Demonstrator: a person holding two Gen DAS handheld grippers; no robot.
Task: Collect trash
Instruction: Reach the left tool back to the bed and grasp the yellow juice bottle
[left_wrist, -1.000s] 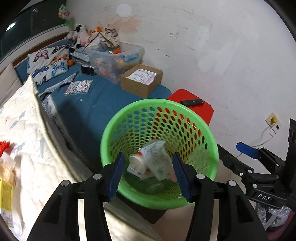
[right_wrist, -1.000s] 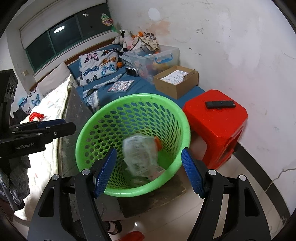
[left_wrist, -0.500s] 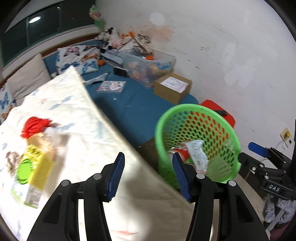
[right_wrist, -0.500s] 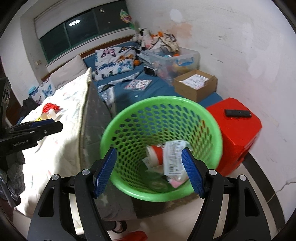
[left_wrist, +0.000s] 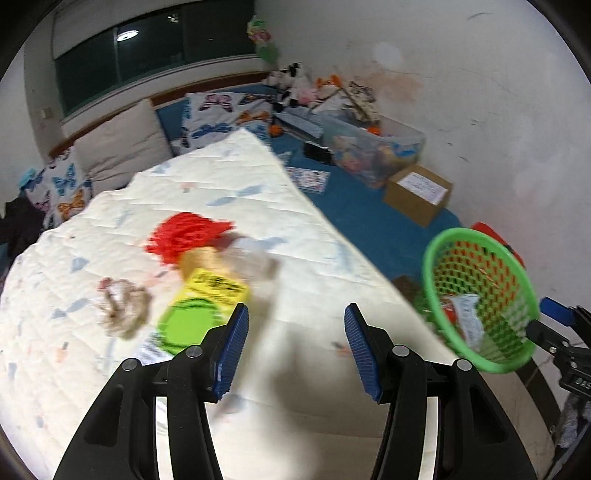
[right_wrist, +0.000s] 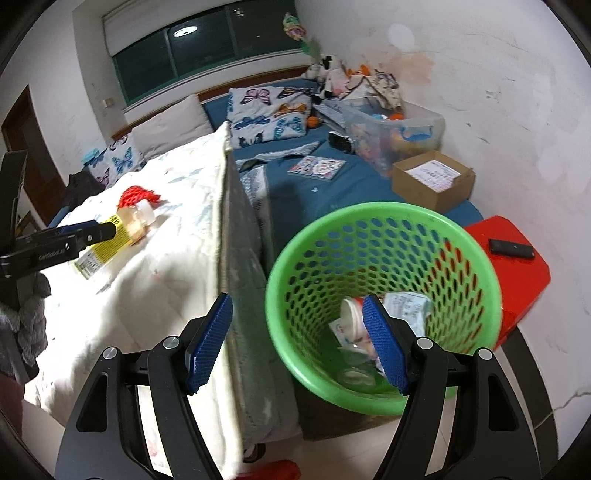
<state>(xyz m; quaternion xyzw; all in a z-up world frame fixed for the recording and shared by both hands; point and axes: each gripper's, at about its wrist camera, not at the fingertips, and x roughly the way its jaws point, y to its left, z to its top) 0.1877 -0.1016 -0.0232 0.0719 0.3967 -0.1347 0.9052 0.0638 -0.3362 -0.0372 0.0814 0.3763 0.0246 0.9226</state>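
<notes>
My left gripper (left_wrist: 297, 345) hangs over the white quilt (left_wrist: 258, 206), its jaws opening with nothing between them. Just ahead and to its left lie a yellow-green pack (left_wrist: 199, 306), a clear plastic bottle (left_wrist: 251, 262), a red mesh net (left_wrist: 184, 236) and a tan crumpled scrap (left_wrist: 122, 310). The green basket (left_wrist: 491, 365) stands to the right beside the bed, holding a white cup and wrappers (right_wrist: 402, 306). My right gripper (right_wrist: 297, 343) is open and empty, straddling the quilt's edge and the basket (right_wrist: 384, 206).
A red stool (right_wrist: 517, 280) with a black remote (right_wrist: 511, 248) stands right of the basket against the wall. On the blue bed (right_wrist: 332, 192) behind sit a cardboard box (right_wrist: 432, 181), a clear toy bin (right_wrist: 399, 125) and butterfly pillows (right_wrist: 266, 110).
Both grippers swung left away from the basket. The left one went from above the basket to over the quilt's trash, and its jaws stand wider. The wrapper has settled in the basket.
</notes>
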